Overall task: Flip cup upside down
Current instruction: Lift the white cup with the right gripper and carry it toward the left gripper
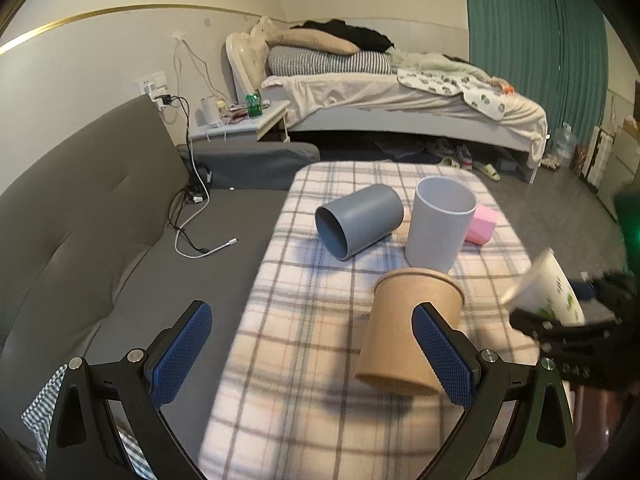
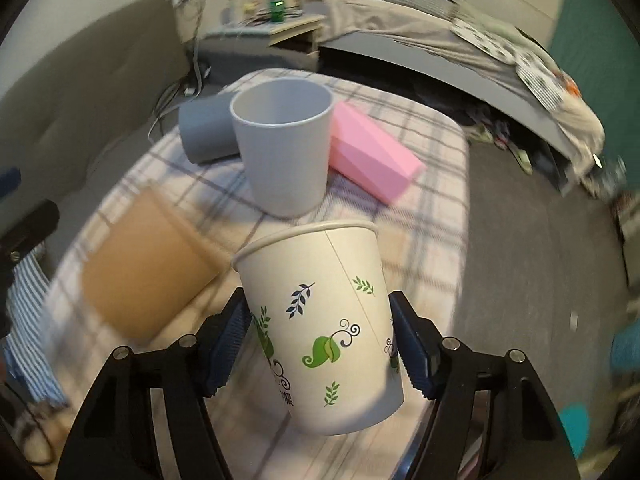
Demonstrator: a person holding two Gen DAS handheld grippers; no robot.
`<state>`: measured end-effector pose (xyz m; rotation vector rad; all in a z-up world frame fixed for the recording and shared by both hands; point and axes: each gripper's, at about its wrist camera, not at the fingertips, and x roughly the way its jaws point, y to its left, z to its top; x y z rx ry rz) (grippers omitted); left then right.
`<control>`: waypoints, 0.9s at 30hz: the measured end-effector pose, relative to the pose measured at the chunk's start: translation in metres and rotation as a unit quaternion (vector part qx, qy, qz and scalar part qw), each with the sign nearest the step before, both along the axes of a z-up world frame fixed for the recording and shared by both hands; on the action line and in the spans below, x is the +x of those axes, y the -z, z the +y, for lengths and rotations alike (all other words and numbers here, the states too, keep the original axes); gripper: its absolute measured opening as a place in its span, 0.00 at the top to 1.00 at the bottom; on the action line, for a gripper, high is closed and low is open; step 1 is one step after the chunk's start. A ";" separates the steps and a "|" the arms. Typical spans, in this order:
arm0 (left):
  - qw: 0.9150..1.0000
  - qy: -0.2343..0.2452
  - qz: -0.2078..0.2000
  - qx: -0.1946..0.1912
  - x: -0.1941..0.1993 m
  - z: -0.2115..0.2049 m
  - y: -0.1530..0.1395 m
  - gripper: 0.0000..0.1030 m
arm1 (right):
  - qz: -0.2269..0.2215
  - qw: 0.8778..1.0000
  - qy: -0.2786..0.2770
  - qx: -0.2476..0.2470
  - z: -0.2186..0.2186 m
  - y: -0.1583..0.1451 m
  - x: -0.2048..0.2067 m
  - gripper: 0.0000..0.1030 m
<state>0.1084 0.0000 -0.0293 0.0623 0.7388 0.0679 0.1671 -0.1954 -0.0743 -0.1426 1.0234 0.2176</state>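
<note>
Paper cup [image 2: 324,328] in R claw [image 2: 320,344], rim fwd.

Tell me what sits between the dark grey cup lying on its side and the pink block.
The upright light grey cup stands between the dark grey cup and the pink block; the right wrist view shows it best.
</note>
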 end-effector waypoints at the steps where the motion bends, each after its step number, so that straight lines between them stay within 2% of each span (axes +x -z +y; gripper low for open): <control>1: 1.000 -0.001 -0.001 -0.001 -0.005 0.002 -0.003 0.00 | 0.000 1.000 0.010 0.003 0.001 -0.005 -0.010 0.33; 6: 1.000 -0.008 -0.008 -0.011 -0.037 0.017 -0.013 0.00 | 0.000 0.997 0.072 0.042 0.017 -0.019 -0.076 0.33; 11: 1.000 -0.013 -0.010 -0.016 -0.061 0.033 -0.015 0.00 | 0.010 0.990 0.114 0.078 0.039 -0.010 -0.110 0.33; 14: 1.000 -0.016 -0.014 -0.018 -0.073 0.045 -0.015 0.00 | 0.020 0.986 0.135 0.094 0.049 0.002 -0.113 0.33; 19: 0.999 -0.025 -0.014 -0.018 -0.080 0.061 -0.008 0.00 | 0.009 0.986 0.147 0.079 0.064 0.015 -0.109 0.33; 27: 0.999 -0.032 0.002 -0.025 -0.073 0.067 0.010 0.00 | -0.011 0.983 0.174 0.061 0.056 0.033 -0.098 0.33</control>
